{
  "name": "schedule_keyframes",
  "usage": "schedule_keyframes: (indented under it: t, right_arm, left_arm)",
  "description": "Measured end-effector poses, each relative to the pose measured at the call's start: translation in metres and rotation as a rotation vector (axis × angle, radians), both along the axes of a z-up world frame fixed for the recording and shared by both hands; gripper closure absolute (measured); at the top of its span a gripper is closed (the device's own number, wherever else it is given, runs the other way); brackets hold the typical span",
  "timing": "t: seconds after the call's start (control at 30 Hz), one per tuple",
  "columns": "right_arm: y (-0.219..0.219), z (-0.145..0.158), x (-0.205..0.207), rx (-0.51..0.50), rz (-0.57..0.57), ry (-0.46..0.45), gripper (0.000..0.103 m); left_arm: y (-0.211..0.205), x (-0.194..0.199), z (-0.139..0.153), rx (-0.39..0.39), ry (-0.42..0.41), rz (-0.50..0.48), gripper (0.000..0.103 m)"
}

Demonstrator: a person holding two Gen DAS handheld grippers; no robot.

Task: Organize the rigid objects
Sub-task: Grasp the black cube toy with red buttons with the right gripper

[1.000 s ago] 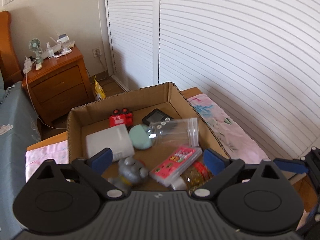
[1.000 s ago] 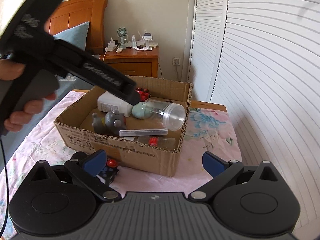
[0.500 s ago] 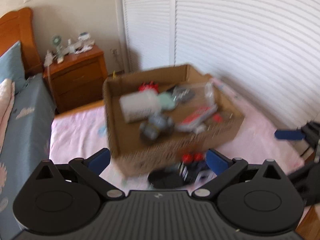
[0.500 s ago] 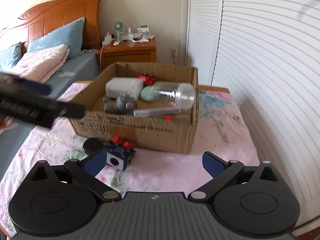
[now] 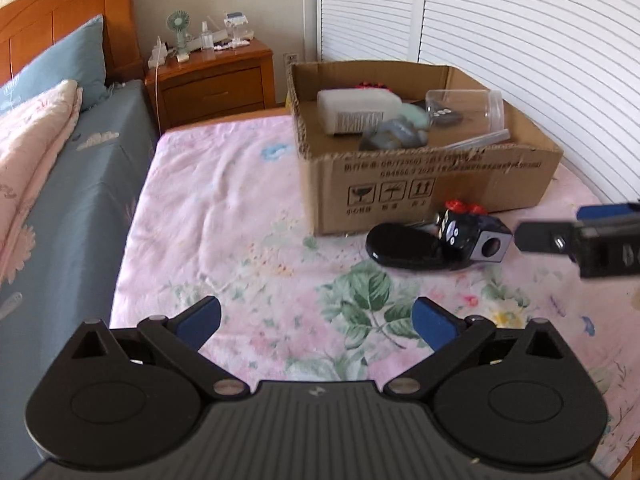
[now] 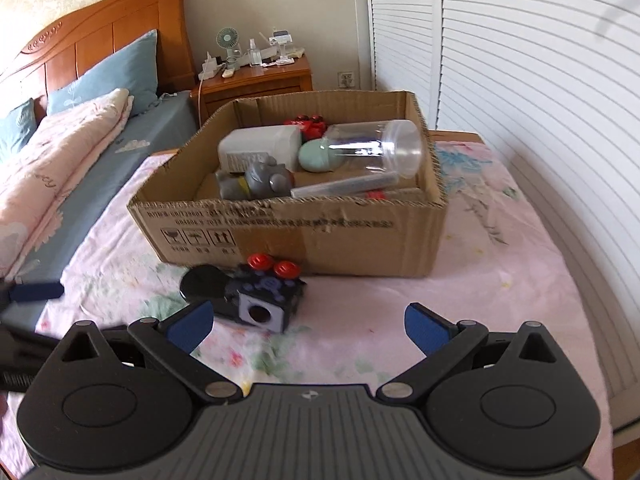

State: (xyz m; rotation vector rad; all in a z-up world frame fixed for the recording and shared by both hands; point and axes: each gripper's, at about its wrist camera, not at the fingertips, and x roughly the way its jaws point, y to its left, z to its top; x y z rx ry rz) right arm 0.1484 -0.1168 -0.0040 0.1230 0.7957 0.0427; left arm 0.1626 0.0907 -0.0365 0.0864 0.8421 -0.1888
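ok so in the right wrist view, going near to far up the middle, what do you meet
right gripper → black cube toy with red buttons → brown cardboard box → grey figurine → white rectangular container → wooden nightstand

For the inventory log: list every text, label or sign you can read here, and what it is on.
cardboard box, front wall: three black handling pictograms, a glass, an umbrella and two up arrows; tiny captions beneath unreadable.
Same wall, upper printed lines: too blurred to read.
white container label: too small to read.
No other text legible.
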Motion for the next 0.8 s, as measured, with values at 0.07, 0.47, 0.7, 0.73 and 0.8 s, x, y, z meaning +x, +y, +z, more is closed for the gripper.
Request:
schedule_keyframes:
  t: [0.07, 0.47, 0.7, 0.73, 0.8]
  right_arm:
    - [0.007, -0.002, 0.010, -0.007, 0.004, 0.010, 0.000]
    - [0.030, -0.031, 0.064, -0.063, -0.059, 0.060, 0.000]
    - [0.018, -0.041, 0.065, -0.101, -0.115, 0.068, 0.000]
    - [0.014, -0.042, 0.064, -0.105, -0.124, 0.071, 0.000]
    - [0.006, -0.044, 0.061, -0.119, -0.138, 0.074, 0.000]
  left_arm:
    - [0.003, 0.000, -0.004, -0.016, 0.008, -0.010, 0.002]
    - [0.010, 0.001, -0.011, -0.027, 0.026, -0.042, 0.002]
    - [0.011, 0.004, -0.015, -0.035, 0.043, -0.043, 0.002]
    - [0.011, 0.004, -0.015, -0.037, 0.044, -0.045, 0.002]
    - [0.008, 0.005, -0.015, -0.037, 0.048, -0.051, 0.002]
